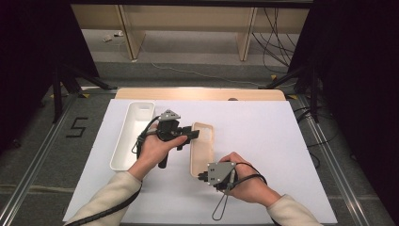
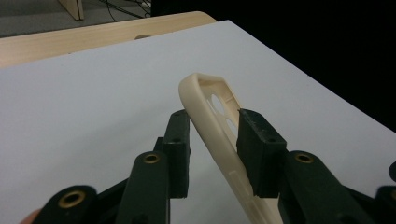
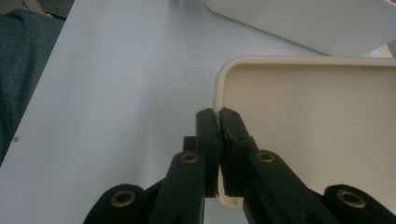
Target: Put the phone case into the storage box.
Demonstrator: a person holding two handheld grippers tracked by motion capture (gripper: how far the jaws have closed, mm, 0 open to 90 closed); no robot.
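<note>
1. Right gripper (image 1: 203, 177), near right of centre: it is clamping the near edge of the cream phone case (image 1: 202, 148), jaws pressed nearly together on the thin rim. In the right gripper view its black fingers (image 3: 208, 135) are pinching the case wall (image 3: 219, 93) from both sides. The grip appears to be serving as an anchor, keeping the case from sliding on the sheet.

2. Cream phone case, centre of the white table sheet (image 1: 282, 141): it is lying lengthwise, near to far, open side up, with its camera cut-out (image 2: 217, 103) at the far end.

3. Left gripper (image 1: 194, 135), just left of the case's far end: it is reaching across from the left, jaws partly open and straddling the far left rim (image 2: 205, 112). The right finger (image 2: 254, 140) is touching the rim; the left finger (image 2: 177, 140) is standing just beside it, so a full pinch is not yet showing. Two holds at opposite ends would suit lifting or flexing the case.

4. White oblong tray (image 1: 133, 134), far left: it is sitting just beside the case, probably as the place for it.
</note>
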